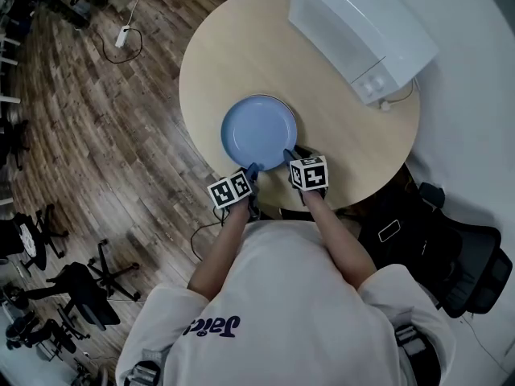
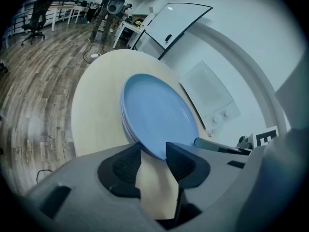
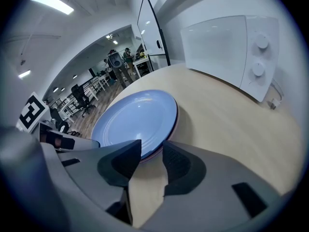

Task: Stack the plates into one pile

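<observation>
In the head view the left tongs (image 1: 253,170) and right tongs (image 1: 288,154) cover the near rim of the round light-blue ceramic plate (image 1: 259,129). Beneath it only a thin pinkish plate edge (image 3: 171,129) shows, and how many plates lie under it cannot be told. The near edge of the round pale wooden bench (image 1: 241,47) is hidden behind the person's forearms (image 1: 224,252). The figures far across the room (image 2: 113,6) are too small to make out.

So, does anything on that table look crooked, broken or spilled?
Nothing stands out. The blue plate lies flat on a pinkish plate whose rim just peeks out beneath, on the round table. The white microwave stands upright behind. The left gripper and right gripper sit at the pile's near edge, jaws open.
</observation>
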Available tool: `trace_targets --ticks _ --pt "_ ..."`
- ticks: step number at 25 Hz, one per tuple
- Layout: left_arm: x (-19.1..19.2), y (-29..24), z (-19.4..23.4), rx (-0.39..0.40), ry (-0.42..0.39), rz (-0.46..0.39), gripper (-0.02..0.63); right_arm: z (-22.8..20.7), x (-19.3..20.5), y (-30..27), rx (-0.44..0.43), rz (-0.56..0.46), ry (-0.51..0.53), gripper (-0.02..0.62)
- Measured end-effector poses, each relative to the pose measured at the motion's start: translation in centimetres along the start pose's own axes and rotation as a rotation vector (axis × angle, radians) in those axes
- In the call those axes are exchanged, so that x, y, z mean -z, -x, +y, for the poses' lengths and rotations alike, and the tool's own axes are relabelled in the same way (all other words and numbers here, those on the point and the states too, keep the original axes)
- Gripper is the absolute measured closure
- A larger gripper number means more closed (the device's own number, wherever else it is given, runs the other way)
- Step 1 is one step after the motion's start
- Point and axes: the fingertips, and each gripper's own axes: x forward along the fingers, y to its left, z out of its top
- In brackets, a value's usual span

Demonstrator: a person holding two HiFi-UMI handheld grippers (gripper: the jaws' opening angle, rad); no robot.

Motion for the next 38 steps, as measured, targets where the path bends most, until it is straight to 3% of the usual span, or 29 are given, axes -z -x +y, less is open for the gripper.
trace_targets --ticks 4,5,8,11,14,18,21,28,33,38 --pt "-0.1 -0.1 0.2 -0.016 -0.071 0.041 0.414 -0.7 -1.5 0.8 0.068 -0.052 0.069 0.430" --pt "-0.3 0.1 0.3 -0.014 -0.084 0.047 0.369 -0.7 -2.1 0.9 0.068 -0.071 0.074 0.419" --pt "-1.3 1.4 0.6 -0.011 -0.097 0.036 0.354 -0.7 -4.1 1.4 0.051 -0.125 0.067 0.414" --pt "-3.7 3.6 -0.4 0.010 -0.121 -0.042 0.353 -0.9 -6.3 2.5 0.059 -0.198 0.066 0.414" --pt "-7.7 5.4 -3.2 0.041 -0.208 -0.151 0.353 -1.0 -9.6 4.4 0.076 -0.312 0.067 0.414" --pt "-13.0 7.0 -8.9 0.112 -0.378 -0.264 0.354 -0.4 -14.2 7.4 0.078 -0.431 0.070 0.418" --pt "-16.0 8.2 -13.5 0.149 -0.533 -0.363 0.356 0.4 -17.5 10.1 0.079 -0.518 0.089 0.505" --pt "-19.5 11.6 -21.8 0.147 -0.822 -0.581 0.499 1.6 -23.5 17.5 0.106 -0.707 0.134 0.538" --pt "-20.9 14.2 -25.5 0.218 -0.827 -0.686 0.571 2.2 -25.9 22.2 0.146 -0.799 0.166 0.555" --pt "-21.7 15.1 -27.8 0.258 -0.862 -0.736 0.591 2.4 -26.6 24.2 0.179 -0.845 0.201 0.571"
